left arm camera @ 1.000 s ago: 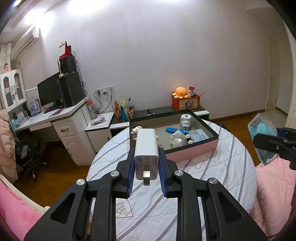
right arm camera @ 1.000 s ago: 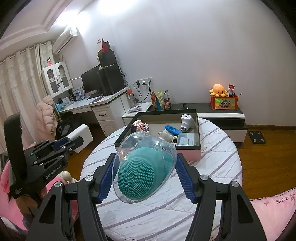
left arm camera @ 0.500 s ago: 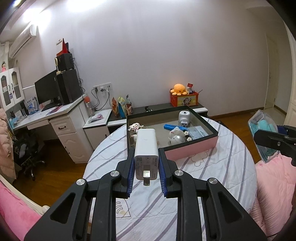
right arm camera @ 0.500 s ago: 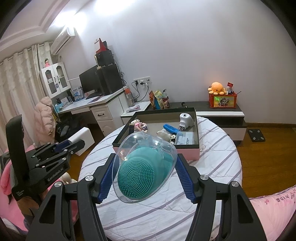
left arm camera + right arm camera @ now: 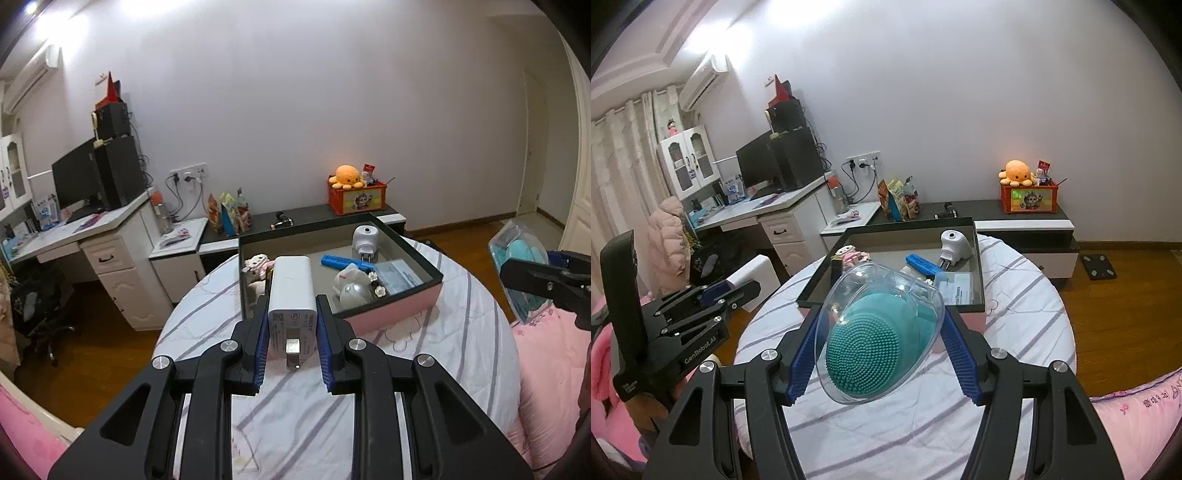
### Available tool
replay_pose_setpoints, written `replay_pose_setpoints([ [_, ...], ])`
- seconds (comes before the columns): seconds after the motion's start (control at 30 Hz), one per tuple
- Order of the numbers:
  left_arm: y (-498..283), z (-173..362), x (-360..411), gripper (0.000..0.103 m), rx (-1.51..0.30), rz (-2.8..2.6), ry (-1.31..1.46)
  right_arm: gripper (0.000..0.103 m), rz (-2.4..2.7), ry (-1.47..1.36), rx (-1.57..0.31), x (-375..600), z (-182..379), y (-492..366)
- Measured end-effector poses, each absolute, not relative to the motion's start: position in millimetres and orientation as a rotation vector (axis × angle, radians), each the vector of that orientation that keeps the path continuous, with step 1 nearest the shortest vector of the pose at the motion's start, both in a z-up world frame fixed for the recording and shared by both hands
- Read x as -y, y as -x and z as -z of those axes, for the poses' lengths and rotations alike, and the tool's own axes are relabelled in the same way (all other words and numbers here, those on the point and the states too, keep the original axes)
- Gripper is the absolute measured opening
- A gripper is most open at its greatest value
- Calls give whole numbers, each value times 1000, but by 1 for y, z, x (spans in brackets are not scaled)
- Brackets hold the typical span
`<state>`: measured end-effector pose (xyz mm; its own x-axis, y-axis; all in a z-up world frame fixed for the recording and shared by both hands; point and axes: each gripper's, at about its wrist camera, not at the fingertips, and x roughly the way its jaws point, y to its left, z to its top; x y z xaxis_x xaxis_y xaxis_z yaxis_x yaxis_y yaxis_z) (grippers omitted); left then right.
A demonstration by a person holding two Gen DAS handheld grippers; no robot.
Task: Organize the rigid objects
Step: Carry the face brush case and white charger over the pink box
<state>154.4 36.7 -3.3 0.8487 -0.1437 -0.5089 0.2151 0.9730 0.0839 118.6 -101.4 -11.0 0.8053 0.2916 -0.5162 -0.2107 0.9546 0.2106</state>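
Observation:
My left gripper is shut on a white USB charger block, held above the round table short of the box. My right gripper is shut on a teal silicone brush in a clear shell, also held over the table. The pink box with a dark rim sits on the far side of the table and holds a white plug, a blue stick, a silver ball toy and a small doll. The box also shows in the right wrist view, as does the left gripper.
The round table has a white cloth with purple stripes. A white desk with a monitor stands at the left. A low cabinet with an orange toy crate is behind the table. Pink bedding lies at the right.
Both grippers have drawn back and risen slightly, so the box looks a little farther off. Each keeps its hold on its object.

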Motion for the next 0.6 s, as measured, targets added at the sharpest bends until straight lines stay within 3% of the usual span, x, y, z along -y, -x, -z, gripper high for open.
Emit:
replay_pose_setpoints([
  [0.6,-282,46,-7,23,-671,293,-189,65,-289,-185,-701,103,57,-270],
])
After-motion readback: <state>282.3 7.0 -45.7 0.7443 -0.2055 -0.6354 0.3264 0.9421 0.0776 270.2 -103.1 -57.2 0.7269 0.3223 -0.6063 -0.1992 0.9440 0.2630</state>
